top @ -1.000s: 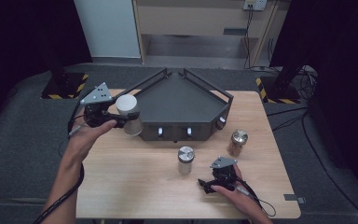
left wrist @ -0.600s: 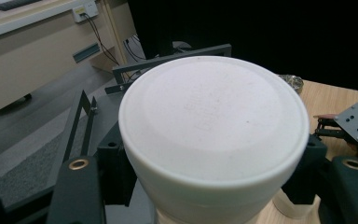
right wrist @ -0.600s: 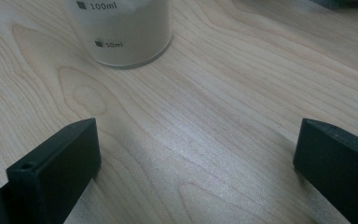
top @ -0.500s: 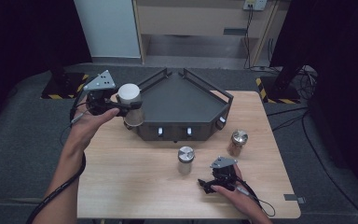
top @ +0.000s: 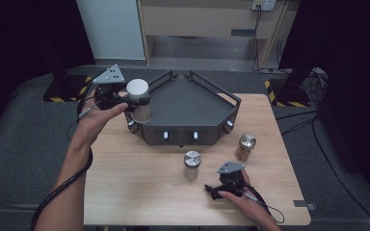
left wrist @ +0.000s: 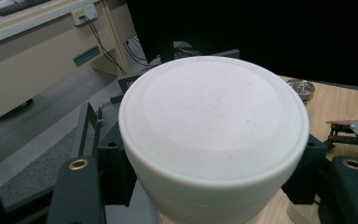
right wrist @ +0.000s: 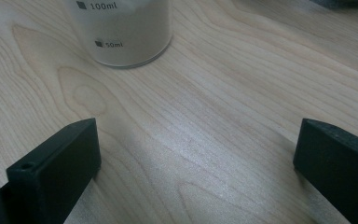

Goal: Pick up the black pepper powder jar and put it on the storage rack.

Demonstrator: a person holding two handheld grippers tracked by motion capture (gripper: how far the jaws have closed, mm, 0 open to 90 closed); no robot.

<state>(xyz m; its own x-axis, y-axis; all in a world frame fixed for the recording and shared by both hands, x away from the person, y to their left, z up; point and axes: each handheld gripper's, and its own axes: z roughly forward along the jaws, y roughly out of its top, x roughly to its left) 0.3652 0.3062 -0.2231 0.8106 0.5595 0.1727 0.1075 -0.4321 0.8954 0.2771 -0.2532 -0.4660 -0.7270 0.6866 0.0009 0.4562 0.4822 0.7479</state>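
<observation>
A white-lidded jar (top: 138,98) is clamped by the left gripper (top: 125,98) above the dark tray's (top: 188,113) left corner; a loosened grip could drop it. The right gripper's (top: 212,191) jaws are held apart.

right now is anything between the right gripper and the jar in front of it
Nothing visible. In the right gripper view the jaws stand open on bare table, and the jar stands just ahead with only wood between. From above, the right gripper lies just short of that jar, apart from it.

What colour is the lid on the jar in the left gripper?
White; the lid shows best in the left gripper view.
</observation>
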